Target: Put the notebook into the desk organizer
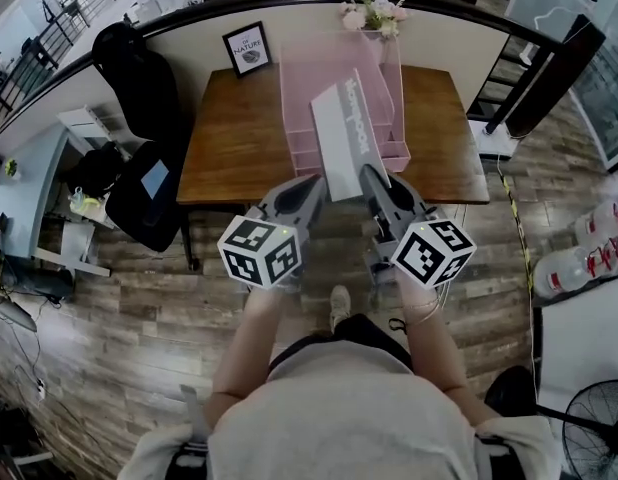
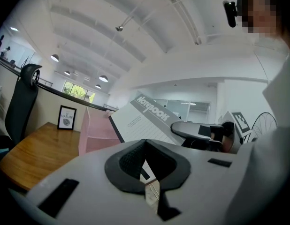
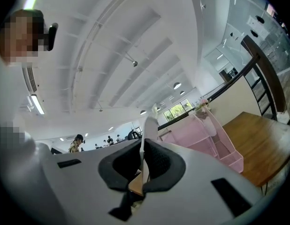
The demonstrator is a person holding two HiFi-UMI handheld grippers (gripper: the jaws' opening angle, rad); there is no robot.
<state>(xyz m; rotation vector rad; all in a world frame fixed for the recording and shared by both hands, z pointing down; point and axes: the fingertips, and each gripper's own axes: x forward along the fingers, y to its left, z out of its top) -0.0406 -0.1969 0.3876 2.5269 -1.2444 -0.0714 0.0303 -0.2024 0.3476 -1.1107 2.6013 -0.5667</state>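
Note:
A white notebook (image 1: pixel 347 133) with a grey title band hangs tilted in the air over the near edge of the wooden table (image 1: pixel 239 138). Right behind it stands the pink desk organizer (image 1: pixel 324 78). Both grippers meet at the notebook's lower edge, my left gripper (image 1: pixel 314 190) at its left corner and my right gripper (image 1: pixel 371 180) at its right. In the left gripper view the jaws of my left gripper (image 2: pixel 145 146) are shut on a corner of the notebook (image 2: pixel 145 118), with the organizer (image 2: pixel 95 130) beyond. In the right gripper view my right gripper (image 3: pixel 142 146) pinches the notebook (image 3: pixel 149 128), seen edge-on, near the organizer (image 3: pixel 206 135).
A framed picture (image 1: pixel 247 48) and a small bunch of flowers (image 1: pixel 374 11) stand at the back of the table against a low wall. A black office chair (image 1: pixel 139 78) is at the left. Water bottles (image 1: pixel 589 253) and a fan (image 1: pixel 589 438) are on the floor at the right.

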